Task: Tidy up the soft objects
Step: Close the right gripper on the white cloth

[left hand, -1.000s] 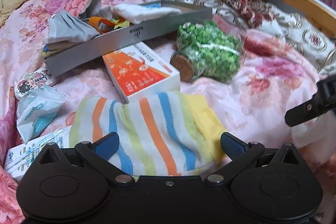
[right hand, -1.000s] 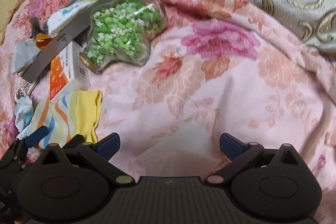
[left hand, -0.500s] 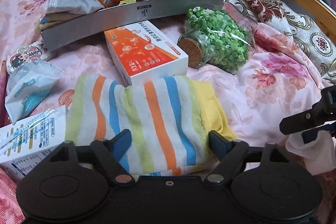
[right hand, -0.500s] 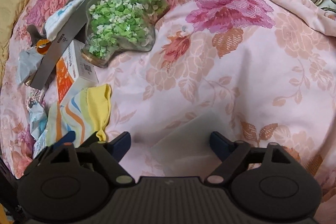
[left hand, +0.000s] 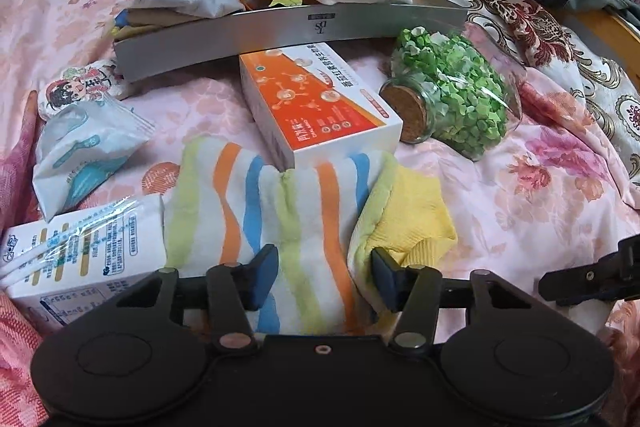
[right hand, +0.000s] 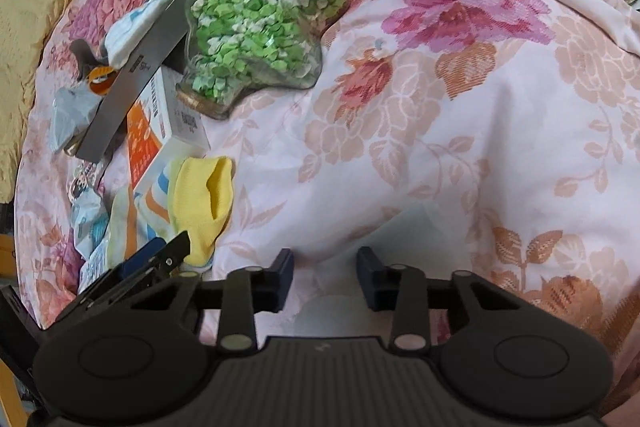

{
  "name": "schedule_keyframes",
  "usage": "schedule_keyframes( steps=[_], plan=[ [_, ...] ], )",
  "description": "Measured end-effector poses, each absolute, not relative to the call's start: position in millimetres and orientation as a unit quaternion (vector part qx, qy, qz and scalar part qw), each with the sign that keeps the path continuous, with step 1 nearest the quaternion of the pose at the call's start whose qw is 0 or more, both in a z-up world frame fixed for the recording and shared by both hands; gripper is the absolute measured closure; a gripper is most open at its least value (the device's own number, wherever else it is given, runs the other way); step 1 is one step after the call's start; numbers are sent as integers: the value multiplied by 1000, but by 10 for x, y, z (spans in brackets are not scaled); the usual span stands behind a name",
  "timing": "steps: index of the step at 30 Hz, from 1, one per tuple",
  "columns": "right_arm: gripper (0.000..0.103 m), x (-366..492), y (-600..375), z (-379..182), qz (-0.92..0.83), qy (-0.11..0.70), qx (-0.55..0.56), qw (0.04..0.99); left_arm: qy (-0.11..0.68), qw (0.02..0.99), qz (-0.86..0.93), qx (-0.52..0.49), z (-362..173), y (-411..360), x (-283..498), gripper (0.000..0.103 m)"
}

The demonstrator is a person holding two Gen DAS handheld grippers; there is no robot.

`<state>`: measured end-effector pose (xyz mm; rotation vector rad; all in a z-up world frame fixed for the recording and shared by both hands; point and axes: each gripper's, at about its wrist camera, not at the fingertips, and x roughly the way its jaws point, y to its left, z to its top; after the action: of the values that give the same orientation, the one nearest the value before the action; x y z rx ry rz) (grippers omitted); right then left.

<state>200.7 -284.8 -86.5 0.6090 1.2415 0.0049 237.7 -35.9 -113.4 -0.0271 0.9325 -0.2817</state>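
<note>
On the bed (left hand: pixel 520 207), a pink flower quilt holds a big mess. At 12 o'clock in the left wrist view sits a long metal tray (left hand: pixel 280 31) with rags and socks already piled in it. I think that is where soft things go. Just below it are an orange box (left hand: pixel 320 107) and, at 2 o'clock, a glass jar (left hand: pixel 452 99) full of green bits. These 2 things are hard, so I think they stay put.

The striped cloth (left hand: pixel 280 203) lies at 6 o'clock, and its far edge touches the orange box. It is fluffy like a towel, with orange, blue and green stripes and a yellow end at 3 o'clock. It is bunched up, not flat.

The step in hand looks like picking up this cloth. The left gripper (left hand: pixel 324 279) has just been closing, and its fingers (left hand: pixel 262 277) squeeze a fold of the cloth between them. Next it should pinch tight, lift clear of the box, and carry the cloth to the tray.

The right gripper (right hand: pixel 326 279) has also just been closing. Its fingers are half shut over the quilt with a gap left. Something pale lies there, but I cannot tell what it is, and it does not look pinched.
</note>
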Motion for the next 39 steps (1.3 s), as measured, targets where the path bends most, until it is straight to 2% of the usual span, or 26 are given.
schedule_keyframes(
  steps=[4, 12, 15, 19, 23, 27, 31, 34, 39],
  plan=[
    [60, 1989, -2806, -823, -1, 568, 259, 782, 447, 886, -125, -9, -1100, -348, 2354, 43],
    [16, 1847, -2814, -612, -50, 537, 204, 817, 436, 893, -109, 32, -1045, -396, 2305, 34],
    [12, 1867, -2773, -669, -50, 565, 178, 804, 443, 887, -120, 54, -1072, -437, 2308, 27],
    [12, 1911, -2673, -811, -34, 610, 158, 775, 452, 878, -144, 55, -1116, -470, 2307, 19],
    [12, 1939, -2637, -923, -24, 631, 169, 756, 458, 873, -155, 62, -1145, -495, 2306, 16],
    [21, 1920, -2614, -929, -28, 626, 169, 761, 460, 871, -158, 68, -1162, -509, 2312, 16],
    [28, 1889, -2610, -904, -17, 615, 175, 769, 465, 868, -161, 64, -1163, -503, 2329, 24],
    [39, 1870, -2595, -893, -10, 612, 173, 772, 465, 868, -162, 62, -1157, -499, 2325, 31],
    [65, 1839, -2541, -876, 3, 606, 164, 778, 460, 870, -167, 65, -1149, -505, 2296, 37]
  ],
)
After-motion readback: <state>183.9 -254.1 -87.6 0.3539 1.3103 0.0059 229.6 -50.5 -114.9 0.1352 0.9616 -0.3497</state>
